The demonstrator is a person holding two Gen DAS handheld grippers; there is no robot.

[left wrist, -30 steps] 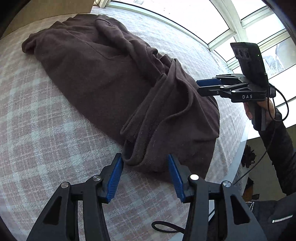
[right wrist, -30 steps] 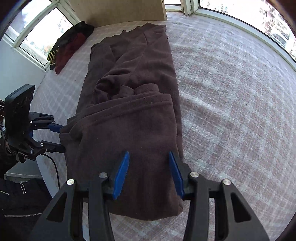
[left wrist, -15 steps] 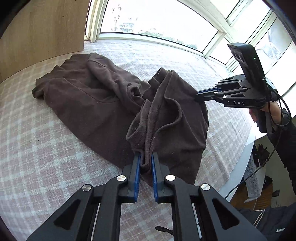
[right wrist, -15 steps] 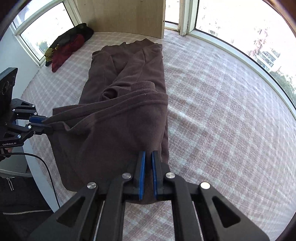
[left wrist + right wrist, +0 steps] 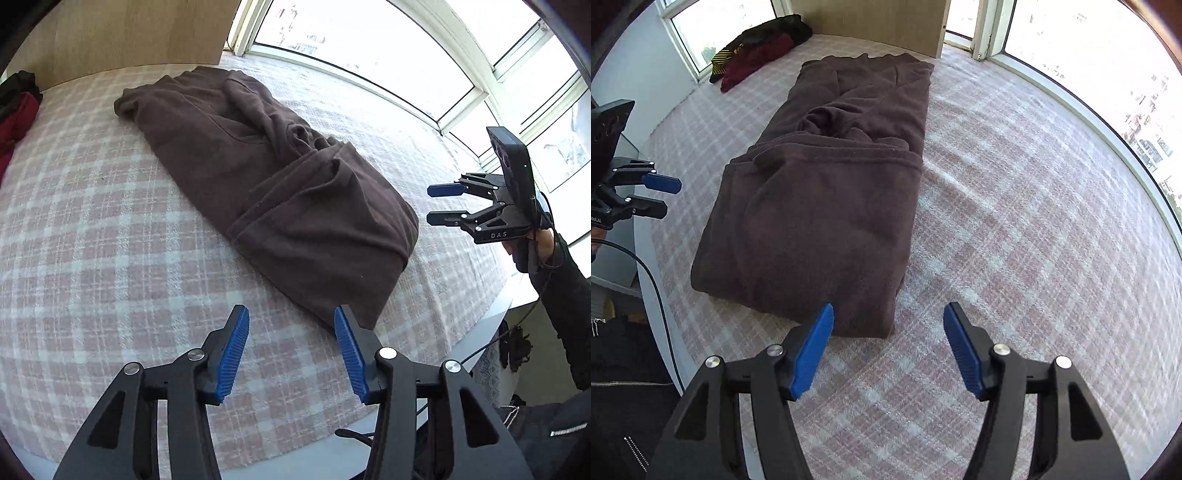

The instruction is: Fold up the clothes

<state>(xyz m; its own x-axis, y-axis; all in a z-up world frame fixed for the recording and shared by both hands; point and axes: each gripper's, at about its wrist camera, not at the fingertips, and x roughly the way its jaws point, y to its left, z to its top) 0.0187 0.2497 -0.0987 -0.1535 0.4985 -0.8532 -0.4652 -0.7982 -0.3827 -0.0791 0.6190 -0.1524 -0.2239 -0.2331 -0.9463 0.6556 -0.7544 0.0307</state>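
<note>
A dark brown fleece garment (image 5: 827,206) lay on the pink-and-white plaid bed cover (image 5: 1015,229), its near end folded back over itself, the hem stitched. The left gripper (image 5: 291,325) and right gripper (image 5: 888,321) had just opened their ribbed blue jaws moderately wide; both held nothing. "DAS" was legible on the right gripper's body.

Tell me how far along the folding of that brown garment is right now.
Done: the near end of the brown garment is folded up over its middle and lies flat on the checked cover. In hand: nothing; the left gripper and the right gripper have just been opening and hold no cloth. Left: the far half is bunched and unfolded, and the dark and red clothes by the window are untouched.
</note>
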